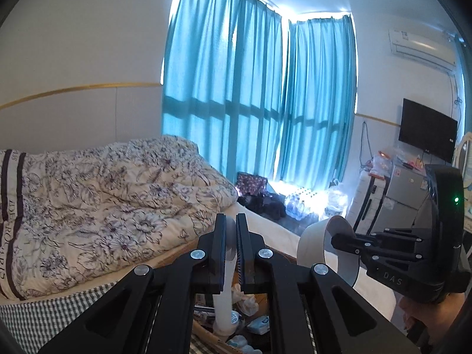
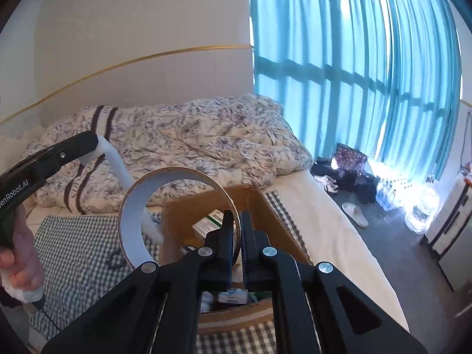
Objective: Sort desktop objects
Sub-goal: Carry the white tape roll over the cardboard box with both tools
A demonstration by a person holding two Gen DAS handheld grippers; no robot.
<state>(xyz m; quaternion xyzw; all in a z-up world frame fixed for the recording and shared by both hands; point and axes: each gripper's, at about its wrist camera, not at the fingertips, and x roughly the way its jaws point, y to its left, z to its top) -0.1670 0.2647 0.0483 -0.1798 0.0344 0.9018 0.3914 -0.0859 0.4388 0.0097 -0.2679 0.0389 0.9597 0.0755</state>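
Left gripper (image 1: pixel 231 236) nearly closed, clamping a long white plastic tube (image 1: pixel 224 289) hanging down over an open brown cardboard box (image 2: pixel 250 203) of clutter. Right gripper (image 2: pixel 236 230) nearly closed, pinching the wall of a white-lined cardboard tape ring (image 2: pixel 132 221), held above the box on the green-checked cloth (image 2: pixel 79 253).

Both wrist cameras sit close behind their own fingers, high over the cardboard box (image 2: pixel 253 203) (lower centre of each frame). Both face the floral duvet (image 1: pixel 112 194) and teal curtains (image 1: pixel 253 94), each glimpsing the other gripper.
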